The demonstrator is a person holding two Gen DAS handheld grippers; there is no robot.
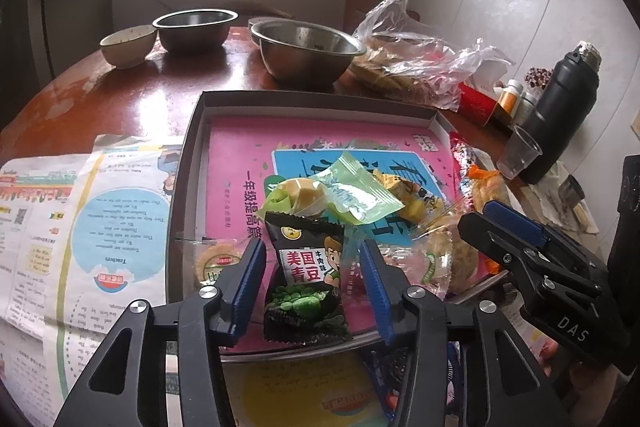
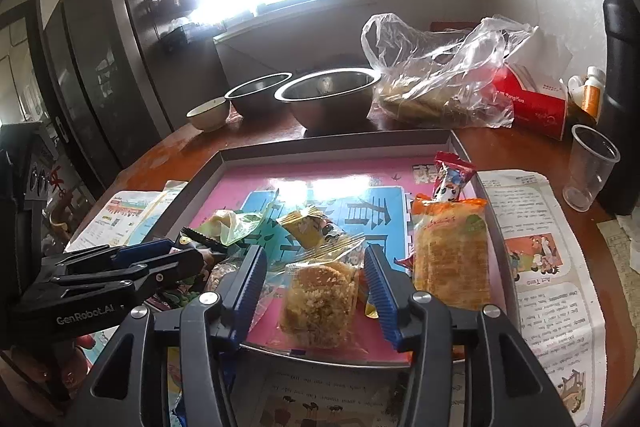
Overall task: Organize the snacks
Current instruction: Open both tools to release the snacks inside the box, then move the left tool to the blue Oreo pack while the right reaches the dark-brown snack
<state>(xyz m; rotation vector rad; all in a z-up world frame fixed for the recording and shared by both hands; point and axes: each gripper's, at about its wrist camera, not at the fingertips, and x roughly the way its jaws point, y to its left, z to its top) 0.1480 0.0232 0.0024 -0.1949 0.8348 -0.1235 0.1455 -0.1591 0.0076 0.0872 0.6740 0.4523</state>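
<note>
Grippers (image 1: 312, 263) open over snack tray (image 1: 320, 98)

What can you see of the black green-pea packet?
The black packet is a small glossy pillow pouch with crimped ends, red-and-white Chinese lettering, a cartoon boy and green peas printed low. It looks sealed and lies in the tray, its top under the green wrapper, between the open left gripper fingers, untouched.

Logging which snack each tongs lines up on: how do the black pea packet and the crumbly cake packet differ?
The pea packet is opaque black and printed; the cake packet is clear, showing golden crumbs. The pea packet sits between the open left tongs, the cake packet between the open right tongs. Both lie in the tray, ungripped.
</note>
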